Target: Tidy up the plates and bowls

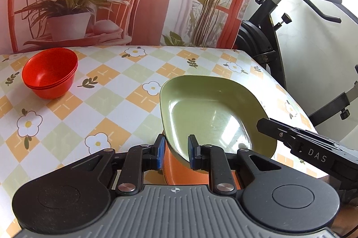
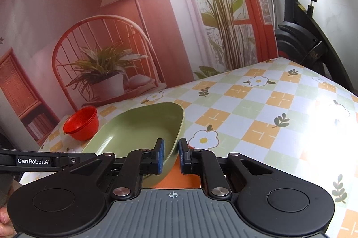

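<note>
A: Both claws are pinching the green plate [image 1: 208, 112], left claw [image 1: 176, 154] on the near rim, right claw [image 2: 171, 156] on the opposite rim. It is tilting over an orange plate [image 1: 176, 173] on the tabletop [image 1: 116, 108].

B: Lowering it level seems wisest, both sides together.

A: Counting: one green plate, one orange showing, three stacked red bowls [image 1: 50, 72] well apart at the far left.

Home room, floral tablecloth [image 1: 125, 90], exercise bike [image 1: 279, 21], printed backdrop [image 2: 111, 14]
</note>
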